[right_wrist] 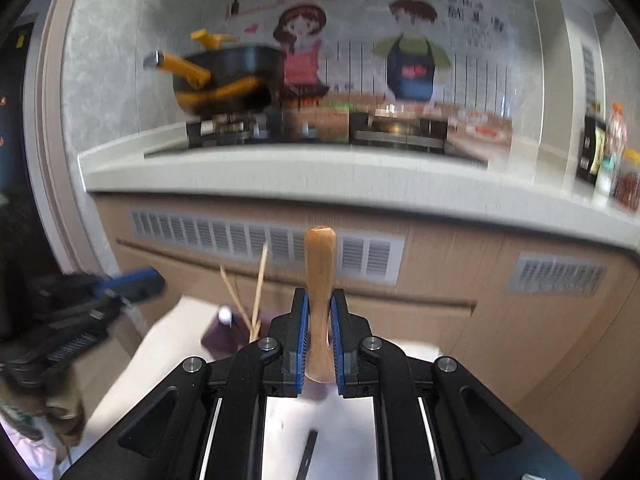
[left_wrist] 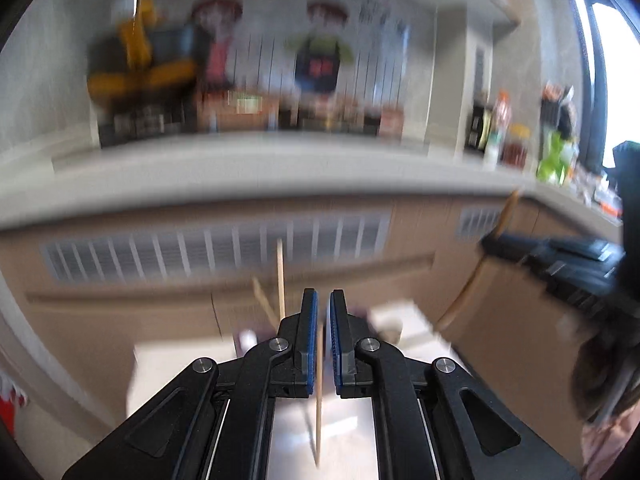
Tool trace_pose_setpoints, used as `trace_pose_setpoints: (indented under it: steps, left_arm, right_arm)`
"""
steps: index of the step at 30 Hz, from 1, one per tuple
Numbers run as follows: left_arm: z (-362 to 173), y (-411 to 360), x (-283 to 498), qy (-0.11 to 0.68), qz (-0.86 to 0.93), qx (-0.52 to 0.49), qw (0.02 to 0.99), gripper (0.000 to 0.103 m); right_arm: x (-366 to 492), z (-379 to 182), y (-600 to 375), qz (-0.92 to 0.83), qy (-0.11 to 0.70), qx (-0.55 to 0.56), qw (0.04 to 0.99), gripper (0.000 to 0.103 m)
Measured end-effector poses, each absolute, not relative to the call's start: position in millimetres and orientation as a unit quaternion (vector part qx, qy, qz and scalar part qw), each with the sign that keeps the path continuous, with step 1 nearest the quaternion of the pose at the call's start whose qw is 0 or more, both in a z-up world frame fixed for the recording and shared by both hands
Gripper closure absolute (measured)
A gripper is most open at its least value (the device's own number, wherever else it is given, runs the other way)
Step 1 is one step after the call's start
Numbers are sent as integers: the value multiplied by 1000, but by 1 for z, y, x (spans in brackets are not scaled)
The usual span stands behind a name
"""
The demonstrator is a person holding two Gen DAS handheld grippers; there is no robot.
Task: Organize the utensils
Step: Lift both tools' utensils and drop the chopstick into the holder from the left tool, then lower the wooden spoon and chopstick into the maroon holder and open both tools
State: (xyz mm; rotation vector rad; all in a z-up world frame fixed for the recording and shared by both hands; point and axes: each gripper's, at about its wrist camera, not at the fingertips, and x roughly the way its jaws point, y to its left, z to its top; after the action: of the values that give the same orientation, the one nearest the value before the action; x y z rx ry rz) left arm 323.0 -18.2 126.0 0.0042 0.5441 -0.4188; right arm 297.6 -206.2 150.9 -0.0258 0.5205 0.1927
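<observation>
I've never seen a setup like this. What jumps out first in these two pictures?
The wooden utensil handle stands upright, clamped in the right hand-held gripper in the middle foreground. The left hand-held gripper pinches a thin wooden chopstick. Behind, a black pot with yellow handles sits on the stove at upper left, before a cartoon wall mural.

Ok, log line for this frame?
left gripper: shut on chopstick | right gripper: shut on wooden handle | both lifted
</observation>
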Motion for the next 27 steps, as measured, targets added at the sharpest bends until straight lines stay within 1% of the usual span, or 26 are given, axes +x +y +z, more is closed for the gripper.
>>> trace_pose_setpoints:
  steps: [3, 5, 6, 7, 11, 14, 20, 22, 27]
  left_arm:
    - [75, -24, 330, 315, -197, 14, 928, 93]
    - [50, -30, 334, 340, -201, 19, 919, 79]
    - [36, -34, 336, 357, -207, 22, 911, 64]
    - [26, -39, 337, 367, -211, 26, 906, 55]
    - [-12, -64, 341, 399, -219, 53, 889, 54]
    - [-31, -82, 350, 422, -227, 63, 876, 54]
    - [-47, -111, 351, 441, -256, 76, 857, 54]
    - [-49, -121, 354, 437, -243, 90, 861, 54]
    - [-49, -136, 369, 436, -237, 82, 864, 54]
  right_arm:
    - [286, 128, -216, 106, 280, -5, 954, 93]
    - [277, 115, -220, 115, 294, -1, 949, 93]
    - [272, 107, -221, 117, 301, -1, 946, 93]
    - [269, 101, -222, 118, 306, 0, 945, 93]
    - [256, 72, -232, 122, 337, 13, 934, 93]
    - [252, 48, -241, 114, 361, 20, 926, 93]
    - [252, 10, -260, 97, 398, 39, 911, 93]
    - [255, 2, -262, 96, 407, 44, 907, 92]
    - [256, -11, -263, 101, 419, 55, 901, 92]
